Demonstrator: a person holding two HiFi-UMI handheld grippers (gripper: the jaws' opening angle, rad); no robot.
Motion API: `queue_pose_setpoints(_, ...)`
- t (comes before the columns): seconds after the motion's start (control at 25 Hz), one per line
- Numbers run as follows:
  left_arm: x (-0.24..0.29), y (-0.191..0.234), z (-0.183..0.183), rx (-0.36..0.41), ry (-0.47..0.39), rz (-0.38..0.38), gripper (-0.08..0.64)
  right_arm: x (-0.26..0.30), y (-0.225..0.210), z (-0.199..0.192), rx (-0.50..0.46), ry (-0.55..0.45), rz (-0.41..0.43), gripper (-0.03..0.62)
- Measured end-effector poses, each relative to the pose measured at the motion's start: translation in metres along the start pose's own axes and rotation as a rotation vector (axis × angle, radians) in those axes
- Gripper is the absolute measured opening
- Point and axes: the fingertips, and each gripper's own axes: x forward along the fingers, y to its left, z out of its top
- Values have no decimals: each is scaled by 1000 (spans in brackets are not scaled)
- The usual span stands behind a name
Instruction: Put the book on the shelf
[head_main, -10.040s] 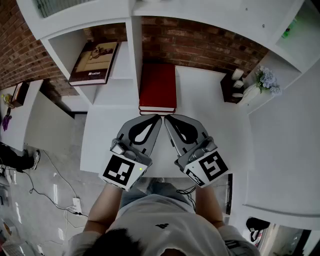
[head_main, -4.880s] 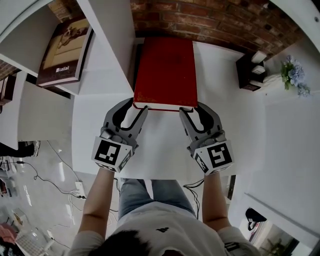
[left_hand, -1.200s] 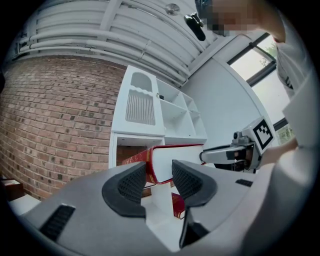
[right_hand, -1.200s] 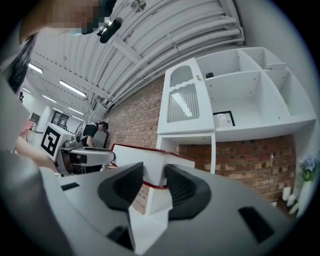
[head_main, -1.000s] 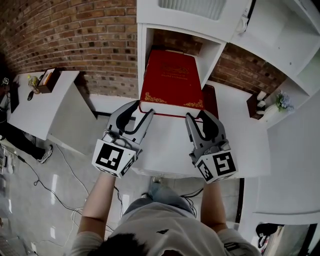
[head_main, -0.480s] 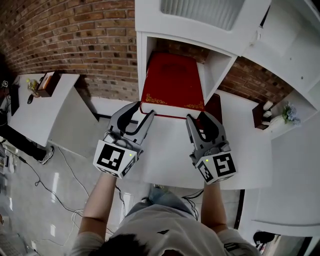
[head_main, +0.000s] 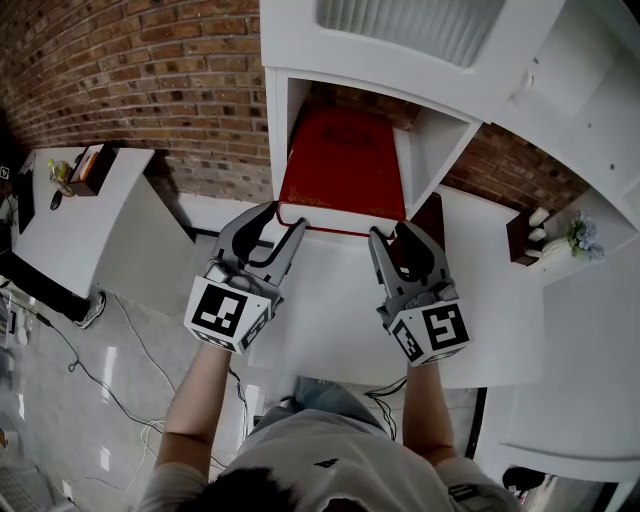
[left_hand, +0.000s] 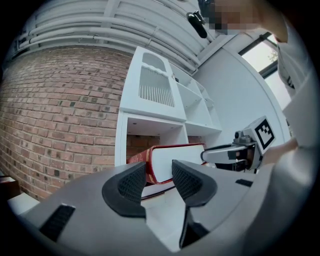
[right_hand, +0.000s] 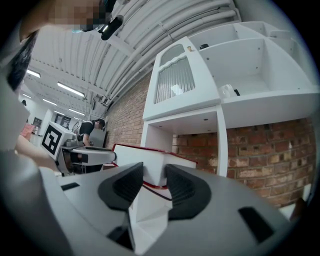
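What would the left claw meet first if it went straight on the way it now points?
Probably the white left upright of the shelf compartment: the left claw, clamped on the red book, has its outer jaw lined up with it. Depth is unclear.

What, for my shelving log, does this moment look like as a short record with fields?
shelf: white unit with an open-fronted compartment, brick wall behind
book: red hardcover, lying flat, far end inside the compartment, near edge outside it
left gripper: shut on the book's near left corner
right gripper: shut on the book's near right corner
below the grippers: white table
task state: book partly in, not released
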Motion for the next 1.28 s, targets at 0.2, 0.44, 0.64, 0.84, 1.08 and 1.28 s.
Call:
queue_pose_setpoints(0.2,11,9,-5,-15,10,3,170,11,-7,-2,-2,1,3,150)
queue_pose_setpoints(0.44,26,19,-11,-15,22,2,170,26,-17,-9,0,11,2,150)
queue_pose_setpoints(0.64,39,28,-17,-19,35,0,170,39,-24,-14,1,24,2,150)
queue_pose_setpoints(0.84,52,38,-24,-31,48,-2,170,51,-33,-21,7,39,-6,150)
queue_pose_setpoints(1.08,65,47,-32,-26,66,-6,169,65,-40,-30,13,59,-16,149)
queue_pose_setpoints(1.28,72,53,-41,-26,81,-7,169,72,-43,-38,6,81,-18,147)
